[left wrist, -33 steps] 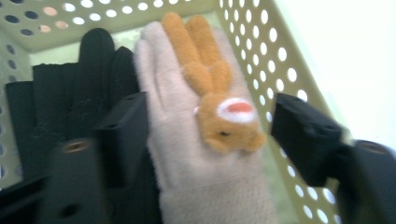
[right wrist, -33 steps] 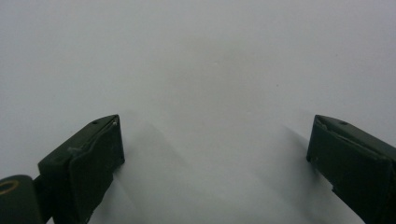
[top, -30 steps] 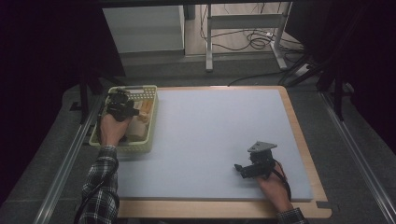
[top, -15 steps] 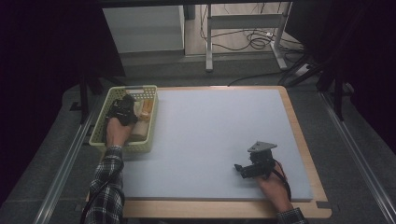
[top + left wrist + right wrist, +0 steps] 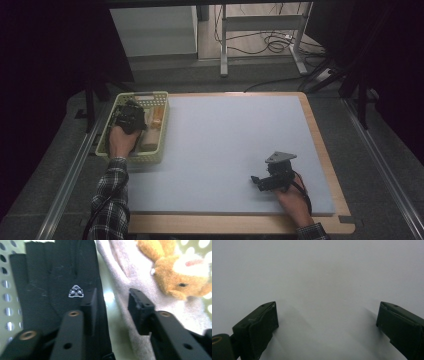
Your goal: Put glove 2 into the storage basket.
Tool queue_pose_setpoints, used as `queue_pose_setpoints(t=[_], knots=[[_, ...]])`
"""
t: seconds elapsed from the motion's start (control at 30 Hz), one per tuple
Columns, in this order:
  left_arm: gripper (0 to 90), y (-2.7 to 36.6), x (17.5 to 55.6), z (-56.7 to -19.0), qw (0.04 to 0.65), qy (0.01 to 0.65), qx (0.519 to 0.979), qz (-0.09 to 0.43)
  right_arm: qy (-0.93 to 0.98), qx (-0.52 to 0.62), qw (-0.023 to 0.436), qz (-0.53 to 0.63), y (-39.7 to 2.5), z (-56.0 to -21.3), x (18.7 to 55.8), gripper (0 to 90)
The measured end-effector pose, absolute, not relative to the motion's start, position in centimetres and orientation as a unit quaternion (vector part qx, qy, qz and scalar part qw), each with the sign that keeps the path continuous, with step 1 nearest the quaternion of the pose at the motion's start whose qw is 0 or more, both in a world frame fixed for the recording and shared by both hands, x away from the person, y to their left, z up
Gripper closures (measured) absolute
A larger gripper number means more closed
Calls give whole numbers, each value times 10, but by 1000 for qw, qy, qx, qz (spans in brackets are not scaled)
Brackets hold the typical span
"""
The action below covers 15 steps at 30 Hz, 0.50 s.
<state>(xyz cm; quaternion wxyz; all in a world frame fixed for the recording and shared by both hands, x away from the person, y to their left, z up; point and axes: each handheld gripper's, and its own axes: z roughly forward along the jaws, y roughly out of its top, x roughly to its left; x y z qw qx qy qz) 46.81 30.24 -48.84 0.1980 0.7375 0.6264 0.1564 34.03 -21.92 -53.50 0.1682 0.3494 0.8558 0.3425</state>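
- Reaching into the basket (image 5: 161, 131), the left tool (image 5: 110, 307) has gone deeper toward its far end than a second ago; the left forearm now lies further over the near rim.
- Left tool: jaws apart, grasping nothing. One jaw lies over the edge of the black glove (image 5: 50, 287); the other hangs above the pale cloth (image 5: 125, 277), with a strip of basket floor between them.
- Glove: flat on the basket floor beside its perforated wall. Judged the likely target, since the jaws straddle its edge; closing on that edge is the step not yet made.
- Plush toy (image 5: 175, 272): orange, lying on the cloth, on the side away from the glove.
- Right tool (image 5: 270, 179): unchanged, resting on the table's grey mat (image 5: 230, 140) well apart from the basket, jaws wide and empty.
- Hard to make out: from the high view the hand covers most of the basket's contents; the toy is cut off at the frame edge in the left gripper view; whether the jaw touches the glove cannot be told.
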Motion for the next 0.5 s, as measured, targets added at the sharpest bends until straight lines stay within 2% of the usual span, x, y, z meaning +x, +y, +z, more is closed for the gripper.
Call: queue_pose_setpoints(t=[0.2,0.5], knots=[[382,310,459,-478,233,617,732,172,856,350,168,342,-219,-535,340,34],[199,315,444,-470,285,595,726,192,856,349,168,342,-219,-535,340,35]])
